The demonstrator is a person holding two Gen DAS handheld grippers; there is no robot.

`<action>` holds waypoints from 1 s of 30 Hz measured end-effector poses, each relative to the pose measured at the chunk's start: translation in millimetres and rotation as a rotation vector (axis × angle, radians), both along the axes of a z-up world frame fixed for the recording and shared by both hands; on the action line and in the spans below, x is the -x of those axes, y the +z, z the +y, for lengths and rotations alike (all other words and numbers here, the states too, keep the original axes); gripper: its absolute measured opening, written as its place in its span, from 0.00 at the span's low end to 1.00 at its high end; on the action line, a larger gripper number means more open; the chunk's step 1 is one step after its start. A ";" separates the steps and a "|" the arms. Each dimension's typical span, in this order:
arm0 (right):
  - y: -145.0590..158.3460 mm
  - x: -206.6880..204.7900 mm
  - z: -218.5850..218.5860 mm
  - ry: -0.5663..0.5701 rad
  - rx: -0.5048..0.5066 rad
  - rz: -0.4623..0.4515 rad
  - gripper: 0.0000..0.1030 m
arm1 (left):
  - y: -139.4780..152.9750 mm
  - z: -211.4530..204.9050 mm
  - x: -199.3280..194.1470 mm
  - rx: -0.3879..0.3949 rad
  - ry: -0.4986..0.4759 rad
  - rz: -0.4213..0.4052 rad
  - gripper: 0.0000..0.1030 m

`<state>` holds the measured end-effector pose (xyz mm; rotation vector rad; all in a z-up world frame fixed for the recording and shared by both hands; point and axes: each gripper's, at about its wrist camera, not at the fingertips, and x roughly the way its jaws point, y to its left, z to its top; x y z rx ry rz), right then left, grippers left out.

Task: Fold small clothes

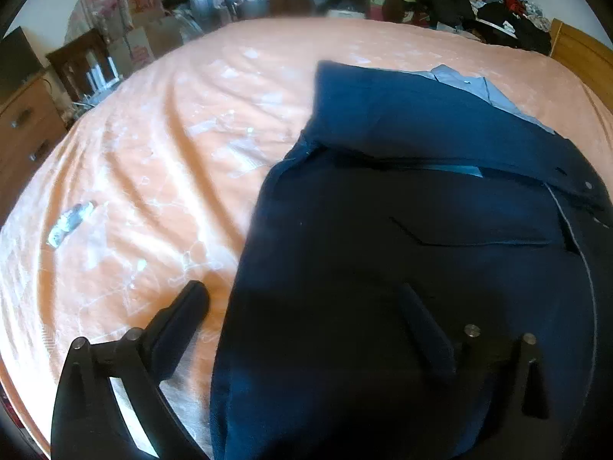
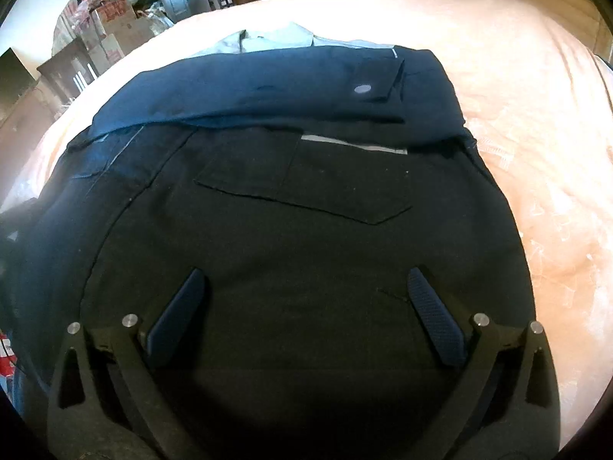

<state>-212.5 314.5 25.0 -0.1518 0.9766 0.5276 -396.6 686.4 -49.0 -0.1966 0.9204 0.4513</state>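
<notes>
Both hand-held grippers, left [image 1: 306, 303] and right [image 2: 304, 287], hover spread above the folded navy garment [image 2: 291, 176]; a careless grab could undo its layers.

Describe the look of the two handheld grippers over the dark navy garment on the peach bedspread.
The left gripper and the right gripper look alike: matte black angular frames with triangular cut-outs, round silver pins at the pivots, and two long flat fingers. The right gripper's fingers carry dark blue textured pads; the left's look dark and blurred. No cables, markings, hands or sleeves are visible.
</notes>
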 end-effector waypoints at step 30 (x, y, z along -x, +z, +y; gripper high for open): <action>-0.9 5.0 -4.8 0.000 -0.043 -0.037 1.00 | -1.6 2.4 -0.8 0.028 0.000 -0.010 1.00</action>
